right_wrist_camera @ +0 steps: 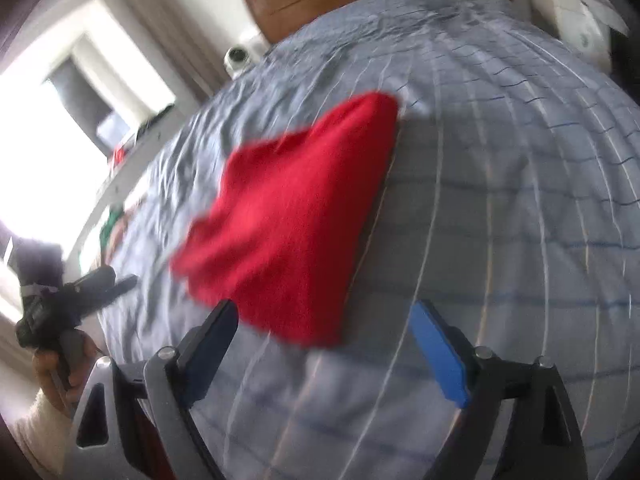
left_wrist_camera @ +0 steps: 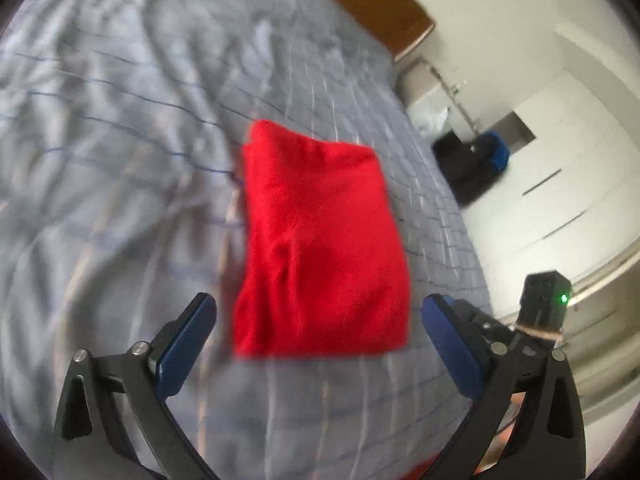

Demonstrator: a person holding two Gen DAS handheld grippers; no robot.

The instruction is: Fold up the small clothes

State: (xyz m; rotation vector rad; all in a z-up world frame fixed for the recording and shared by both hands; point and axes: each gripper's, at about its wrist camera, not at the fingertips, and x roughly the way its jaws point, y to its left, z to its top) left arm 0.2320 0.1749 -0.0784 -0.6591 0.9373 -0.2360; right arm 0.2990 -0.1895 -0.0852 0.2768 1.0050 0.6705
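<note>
On the bed (left_wrist_camera: 120,120), the red garment (left_wrist_camera: 320,240) lay folded into a rough rectangle on the grey checked cover, dead centre in the left wrist view, running from 12 toward 6 o'clock. Left gripper (left_wrist_camera: 320,340) had its fingers wide apart, nothing between the pads, cloth just ahead of the tips. Right gripper (right_wrist_camera: 324,344) same: fingers spread, empty, near edge of the garment close to its left finger.

Risks as I judged them:
- Fold looked loose; a ridge bulged near the 6 o'clock end. Any snag from a finger tip could drag a layer open.
- Both views were blurred, so edge alignment was hard to confirm.
- Soft, rumpled cover could shift under the stack and skew it.
- Left edge at 9 o'clock looked uneven; the top layer might slide off.
</note>
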